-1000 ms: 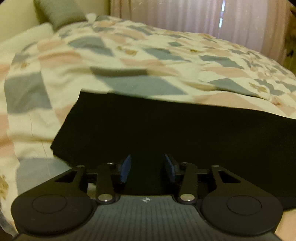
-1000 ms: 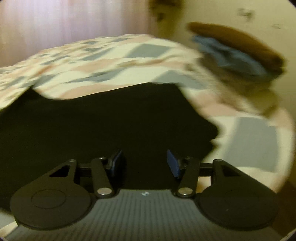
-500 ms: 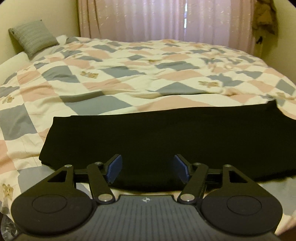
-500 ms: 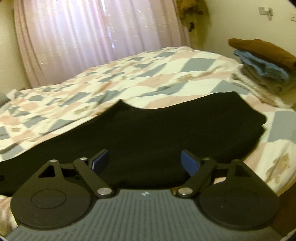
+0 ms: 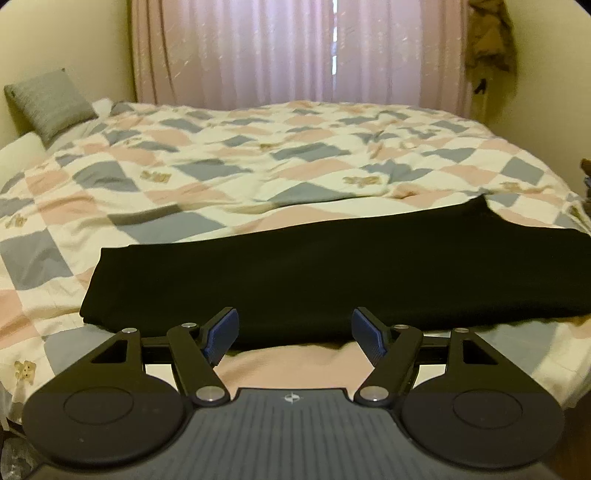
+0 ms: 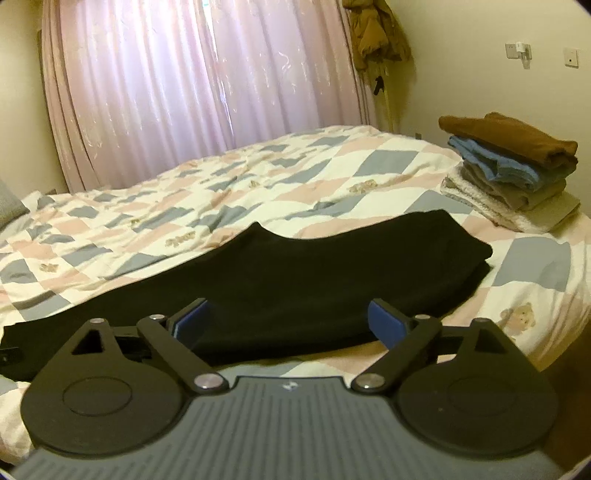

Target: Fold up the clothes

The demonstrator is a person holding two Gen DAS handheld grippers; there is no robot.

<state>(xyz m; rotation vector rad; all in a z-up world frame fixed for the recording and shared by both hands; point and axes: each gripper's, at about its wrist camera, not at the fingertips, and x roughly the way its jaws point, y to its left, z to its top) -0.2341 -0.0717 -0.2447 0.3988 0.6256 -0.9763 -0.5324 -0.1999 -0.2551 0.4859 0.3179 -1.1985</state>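
Note:
A black garment (image 5: pixel 332 273) lies folded into a long band across the near side of the bed; the right wrist view shows its right end (image 6: pixel 332 273) with a curved notch in its far edge. My left gripper (image 5: pixel 294 334) hovers over the garment's near edge, its jaws still opening, with nothing between the blue pads (image 5: pixel 221 334). My right gripper (image 6: pixel 289 323) hangs above the near edge too, jaws opening wide, pads (image 6: pixel 386 325) clear of the cloth.
The bed carries a quilt (image 5: pixel 258 166) of pink, grey and cream diamonds. A stack of folded clothes (image 6: pixel 513 170) sits at the bed's right corner. A grey pillow (image 5: pixel 48 103) leans at the far left. Pink curtains (image 6: pixel 203 85) hang behind, and a brown jacket (image 6: pixel 376 33) hangs beside them.
Both grippers have pulled back and up from the black garment, and their jaws have spread wider. The garment now lies flat on the quilt, wholly free of the pads.

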